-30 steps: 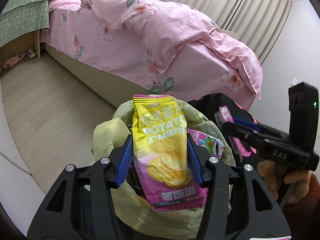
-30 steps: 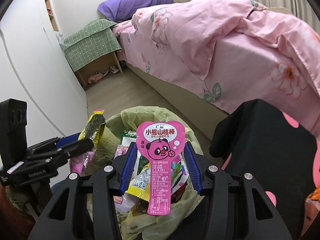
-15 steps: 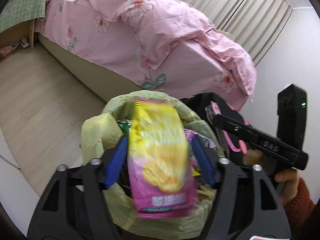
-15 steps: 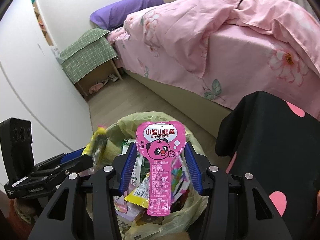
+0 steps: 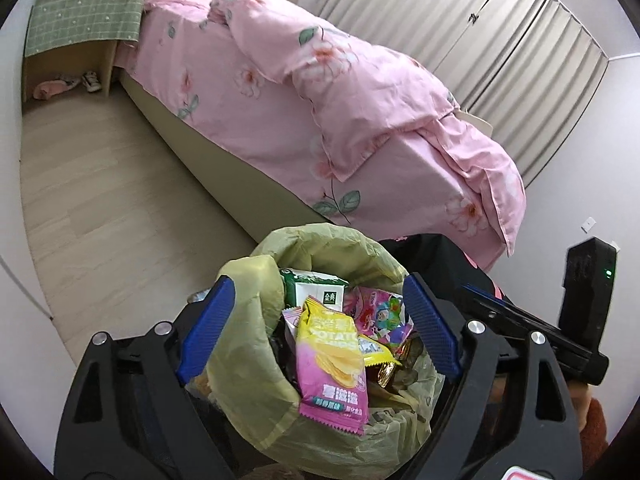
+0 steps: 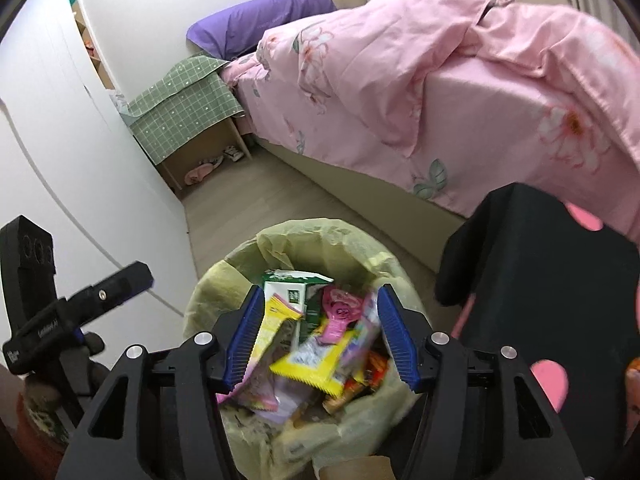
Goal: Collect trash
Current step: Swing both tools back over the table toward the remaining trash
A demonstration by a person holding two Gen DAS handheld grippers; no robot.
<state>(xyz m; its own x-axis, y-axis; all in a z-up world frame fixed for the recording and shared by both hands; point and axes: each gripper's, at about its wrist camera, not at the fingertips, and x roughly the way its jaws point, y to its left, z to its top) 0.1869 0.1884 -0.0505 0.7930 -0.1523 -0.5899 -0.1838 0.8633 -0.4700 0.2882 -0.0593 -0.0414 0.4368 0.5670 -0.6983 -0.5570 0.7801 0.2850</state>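
A bin lined with a yellow-green bag (image 5: 256, 396) (image 6: 224, 280) stands below both grippers, full of wrappers. My left gripper (image 5: 316, 328) is open above it. The yellow and pink potato chips bag (image 5: 334, 360) lies loose on top of the trash. My right gripper (image 6: 320, 340) is open above the bin too. The pink bear-shaped wrapper (image 6: 340, 314) lies among the wrappers, blurred. A green and white carton (image 5: 316, 288) (image 6: 296, 284) sits at the bin's far side.
A bed with a pink floral duvet (image 5: 340, 92) (image 6: 440, 68) runs along the far side. A black chair with pink dots (image 6: 540, 280) stands right of the bin. A nightstand under a green cloth (image 6: 180, 108) stands by the wall. Wood floor (image 5: 100, 200) lies left.
Both grippers opened. The chips bag dropped from the left one and the pink bear wrapper from the right one into the bin. Both grippers tilted down over the bin.
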